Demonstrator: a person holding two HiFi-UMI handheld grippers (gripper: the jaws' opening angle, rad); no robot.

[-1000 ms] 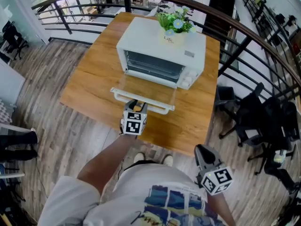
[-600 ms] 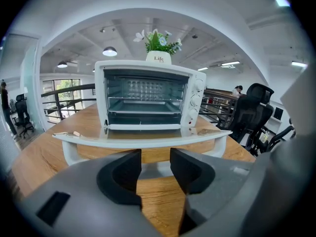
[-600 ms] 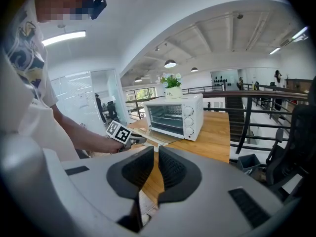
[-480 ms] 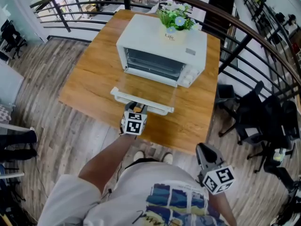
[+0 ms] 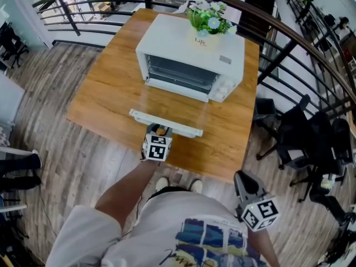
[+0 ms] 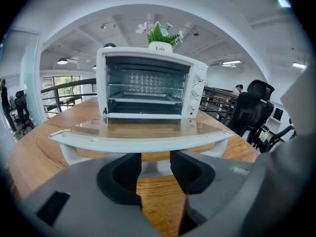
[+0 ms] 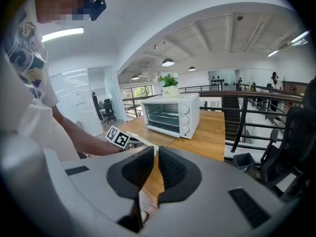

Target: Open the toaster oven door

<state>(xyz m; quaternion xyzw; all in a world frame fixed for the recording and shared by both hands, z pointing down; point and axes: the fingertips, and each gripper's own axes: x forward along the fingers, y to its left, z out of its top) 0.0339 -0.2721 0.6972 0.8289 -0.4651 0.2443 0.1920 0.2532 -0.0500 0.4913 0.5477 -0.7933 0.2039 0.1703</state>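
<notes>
Handle (image 6: 156, 167) just beyond left fingers (image 6: 124, 176)

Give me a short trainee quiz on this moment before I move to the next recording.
1. True or false: the oven door is shut.
2. What stands on the oven? A) kettle B) potted plant C) plate
3. Fill in: the ___ gripper is at the door's front edge.
Key: 1 false, it lies open and flat. 2 B. 3 left; the right gripper is held away from the oven, empty.
</notes>
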